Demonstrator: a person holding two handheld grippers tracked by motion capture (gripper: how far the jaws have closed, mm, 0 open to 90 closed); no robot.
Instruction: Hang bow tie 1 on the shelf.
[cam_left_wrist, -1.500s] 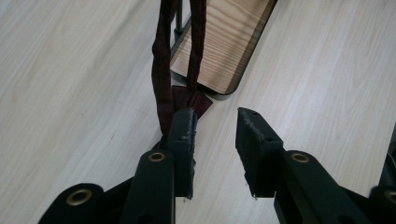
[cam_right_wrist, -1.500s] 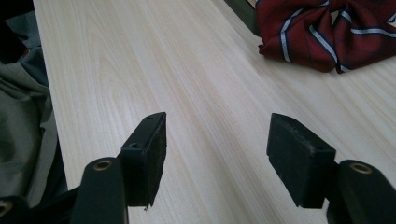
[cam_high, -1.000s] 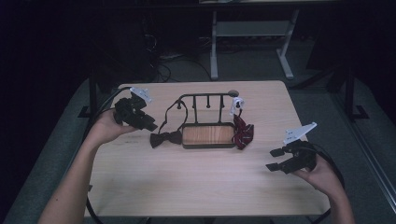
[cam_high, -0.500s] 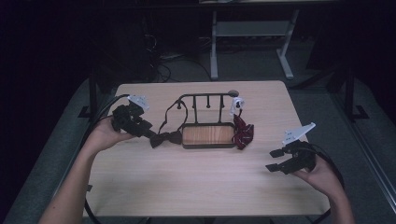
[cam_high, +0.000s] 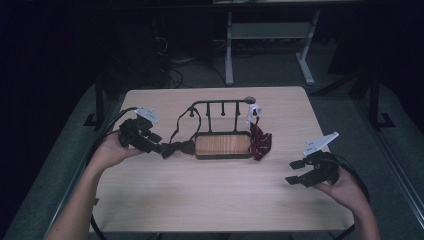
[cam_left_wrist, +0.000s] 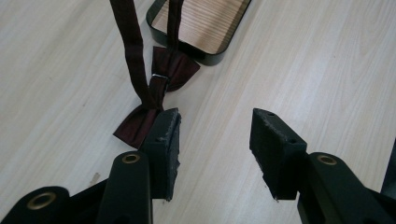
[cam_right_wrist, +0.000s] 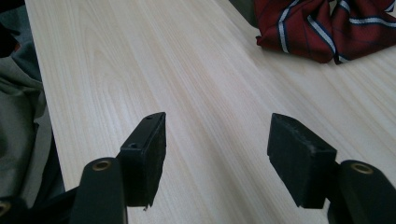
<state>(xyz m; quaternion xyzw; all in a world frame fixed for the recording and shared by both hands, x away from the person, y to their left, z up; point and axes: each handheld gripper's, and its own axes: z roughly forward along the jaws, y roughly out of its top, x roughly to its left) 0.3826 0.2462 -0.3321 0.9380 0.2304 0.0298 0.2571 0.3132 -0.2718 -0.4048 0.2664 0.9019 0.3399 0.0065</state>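
Observation:
A dark maroon bow tie (cam_high: 176, 148) (cam_left_wrist: 159, 93) lies on the table left of a black rack with a wooden base (cam_high: 223, 145) (cam_left_wrist: 205, 23). Its strap (cam_left_wrist: 133, 56) runs up to the rack's hooks (cam_high: 220, 104). My left gripper (cam_high: 155, 146) (cam_left_wrist: 215, 140) is open, its left jaw right at the tie's near wing, with only bare table between the jaws. A red striped bow tie (cam_high: 260, 141) (cam_right_wrist: 322, 28) lies at the rack's right end. My right gripper (cam_high: 294, 172) (cam_right_wrist: 217, 149) is open over bare table, well short of the striped tie.
The table (cam_high: 215, 200) is light wood, with wide room in front of the rack. A small white tag (cam_high: 254, 112) hangs at the rack's right end. Cables (cam_high: 112, 125) trail from the left gripper off the table's left edge. A dark floor and desk legs (cam_high: 230, 50) lie beyond.
My left gripper has come down and to the right, from beside the rack's left end to the maroon bow tie. The right gripper has barely shifted.

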